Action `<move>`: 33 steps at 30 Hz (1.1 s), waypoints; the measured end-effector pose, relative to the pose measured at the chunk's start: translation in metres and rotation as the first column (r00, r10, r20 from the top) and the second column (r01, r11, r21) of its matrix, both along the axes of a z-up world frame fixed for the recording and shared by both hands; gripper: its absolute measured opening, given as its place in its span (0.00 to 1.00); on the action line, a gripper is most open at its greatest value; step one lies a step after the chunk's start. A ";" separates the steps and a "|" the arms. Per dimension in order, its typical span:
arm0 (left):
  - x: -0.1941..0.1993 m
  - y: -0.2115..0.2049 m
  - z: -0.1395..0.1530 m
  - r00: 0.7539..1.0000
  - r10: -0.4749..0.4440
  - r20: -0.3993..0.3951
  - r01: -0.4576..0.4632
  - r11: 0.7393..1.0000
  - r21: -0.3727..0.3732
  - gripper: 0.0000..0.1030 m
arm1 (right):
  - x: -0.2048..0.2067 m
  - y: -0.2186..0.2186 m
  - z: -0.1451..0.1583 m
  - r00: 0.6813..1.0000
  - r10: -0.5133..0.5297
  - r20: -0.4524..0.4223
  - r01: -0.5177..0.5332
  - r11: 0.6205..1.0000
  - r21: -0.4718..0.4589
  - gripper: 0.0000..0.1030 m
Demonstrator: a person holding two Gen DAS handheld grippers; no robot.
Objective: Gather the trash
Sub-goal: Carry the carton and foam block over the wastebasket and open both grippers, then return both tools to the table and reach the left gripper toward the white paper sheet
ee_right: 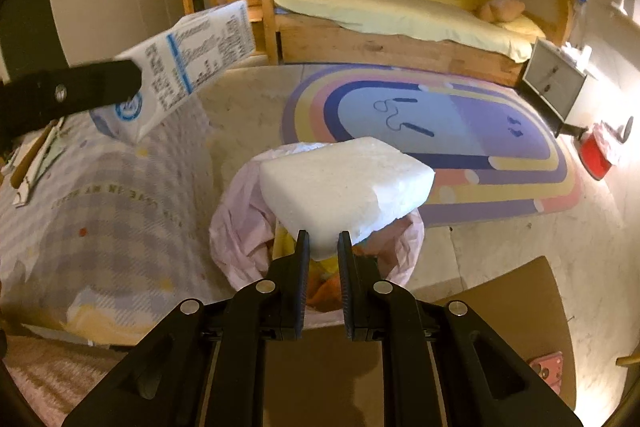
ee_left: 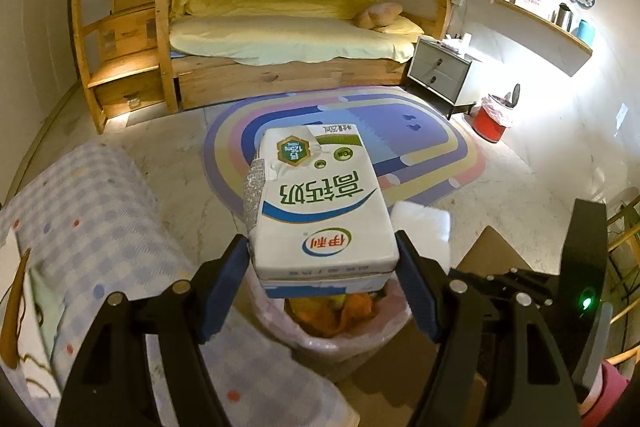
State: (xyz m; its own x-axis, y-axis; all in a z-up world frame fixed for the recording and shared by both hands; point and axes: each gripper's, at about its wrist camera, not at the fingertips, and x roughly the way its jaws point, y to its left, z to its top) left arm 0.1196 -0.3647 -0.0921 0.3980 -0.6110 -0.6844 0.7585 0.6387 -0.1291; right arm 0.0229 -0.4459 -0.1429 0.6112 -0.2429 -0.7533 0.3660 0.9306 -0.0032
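Observation:
My left gripper is shut on a white milk carton with green and blue print, held flat above a small bin lined with a pink bag. Orange and yellow scraps lie inside the bin. In the right wrist view my right gripper is shut on the edge of a white foam block, which hangs over the same pink-lined bin. The carton and one left finger show at the upper left of that view. The foam block peeks out right of the carton.
A table with a checked cloth stands left of the bin. A brown cardboard sheet lies on the floor to the right. Beyond are a rainbow rug, a wooden bunk bed, a grey nightstand and a red bin.

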 end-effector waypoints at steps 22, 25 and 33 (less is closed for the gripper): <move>-0.004 0.093 0.006 0.985 0.169 -0.029 -0.168 0.986 0.010 0.75 | -0.025 0.019 0.047 0.996 0.010 0.091 -0.017 0.997 0.073 0.35; -0.013 0.114 0.012 0.982 0.187 -0.010 -0.187 0.982 0.008 0.75 | -0.026 0.037 0.062 0.993 0.044 0.112 -0.053 0.996 0.073 0.35; -0.020 0.189 0.029 0.954 0.297 0.031 -0.297 0.955 -0.012 0.75 | 0.004 0.118 0.078 0.966 0.234 0.112 -0.240 0.970 0.046 0.34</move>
State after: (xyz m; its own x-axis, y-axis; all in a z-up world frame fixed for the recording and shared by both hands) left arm 0.0992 -0.1760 -0.0631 0.5842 -0.4662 -0.6643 0.5383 0.8352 -0.1127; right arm 0.0268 -0.3284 -0.0648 0.7224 -0.0386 -0.6904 0.1301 0.9882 0.0809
